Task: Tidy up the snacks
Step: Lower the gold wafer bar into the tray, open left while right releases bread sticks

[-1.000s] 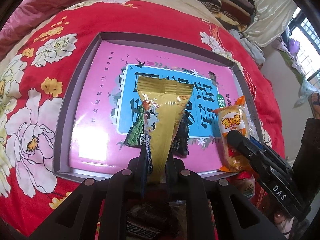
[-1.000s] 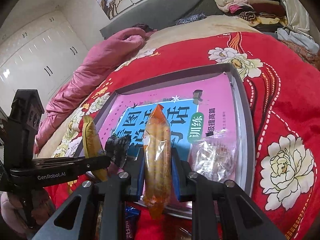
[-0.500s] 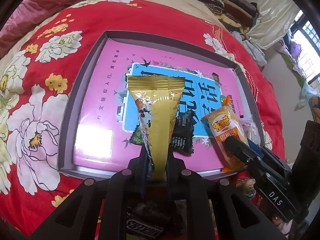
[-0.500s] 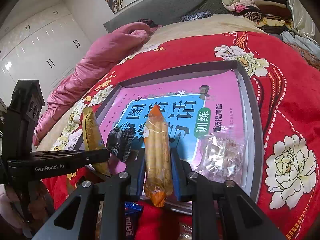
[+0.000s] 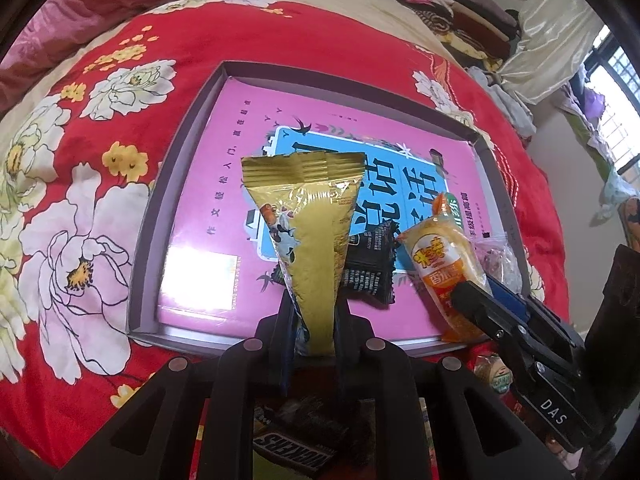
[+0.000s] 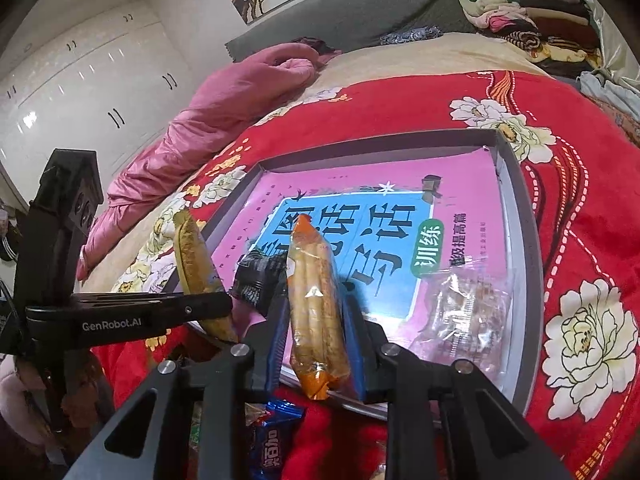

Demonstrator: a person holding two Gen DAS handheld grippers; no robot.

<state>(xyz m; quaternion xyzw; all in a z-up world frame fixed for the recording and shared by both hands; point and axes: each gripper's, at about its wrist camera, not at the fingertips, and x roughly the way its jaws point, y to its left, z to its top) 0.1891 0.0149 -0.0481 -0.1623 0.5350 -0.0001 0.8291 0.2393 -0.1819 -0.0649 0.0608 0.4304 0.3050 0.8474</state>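
Observation:
A grey tray [image 5: 152, 220] lined with a pink and blue book [image 5: 224, 200] lies on the red flowered bedspread. My left gripper [image 5: 314, 312] is shut on the narrow end of a gold snack packet [image 5: 312, 240], held upright over the tray's near rim. A black packet [image 5: 370, 276] lies on the book behind it. My right gripper [image 6: 316, 286] has an orange snack packet [image 6: 316, 300] between its pads. Its jaws are opening slightly, and the packet's lower end rests at the near rim. A clear bag [image 6: 464, 320] lies in the tray's right corner.
Loose snacks lie under the grippers in front of the tray: a Snickers bar [image 5: 296, 452] and a blue packet [image 6: 272, 440]. A pink quilt [image 6: 224, 112] lies at the back left, folded clothes [image 6: 520, 16] at the back right.
The orange packet has sunk a little and leans on the tray's near rim, and the right fingers stand slightly wider. The left gripper still holds the gold packet in about the same place.

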